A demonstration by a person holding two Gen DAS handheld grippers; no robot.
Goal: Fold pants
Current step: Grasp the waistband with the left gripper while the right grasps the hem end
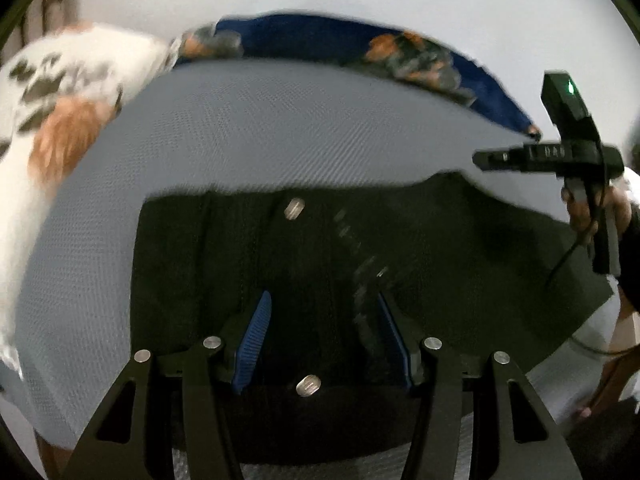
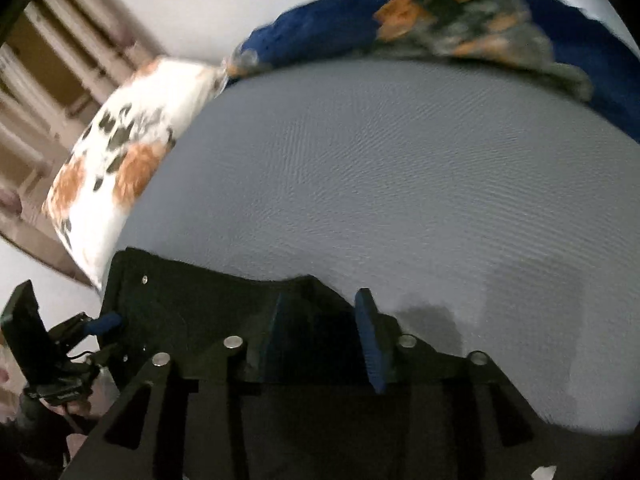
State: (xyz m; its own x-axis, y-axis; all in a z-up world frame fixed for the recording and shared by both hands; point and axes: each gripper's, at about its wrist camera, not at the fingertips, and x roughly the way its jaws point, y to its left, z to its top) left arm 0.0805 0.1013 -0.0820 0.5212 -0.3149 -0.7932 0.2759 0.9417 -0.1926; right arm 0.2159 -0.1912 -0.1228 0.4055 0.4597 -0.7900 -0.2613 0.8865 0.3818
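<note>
A bed (image 1: 248, 128) with a grey textured cover fills both views and carries everything else. Along its far edge lies a blue blanket (image 1: 304, 38) with orange and grey patches, and at the far left corner a white pillow (image 2: 132, 148) printed with orange and dark blotches. The black pants (image 1: 440, 248) lie spread on the near part of the bed, close to its front edge, with the waistband end toward the cameras; their silver button (image 1: 295, 208) and the open zip (image 1: 362, 264) face up near the middle of the cloth, and a second metal button (image 1: 308, 385) sits closer to the front edge. The left claw (image 1: 320, 340) hangs over the waist area with its blue pads (image 1: 256, 332) standing apart; dark cloth lies between and beneath them, but whether the pads press on it cannot be told. The right claw (image 2: 320, 332) is at the pants' right-hand edge, its fingers apart, the left finger over the black cloth and the right finger (image 2: 370, 336) over bare bed cover, with nothing clamped. In the left view a hand (image 1: 592, 212) holds the right claw's handle beyond the pants' right side.
</note>
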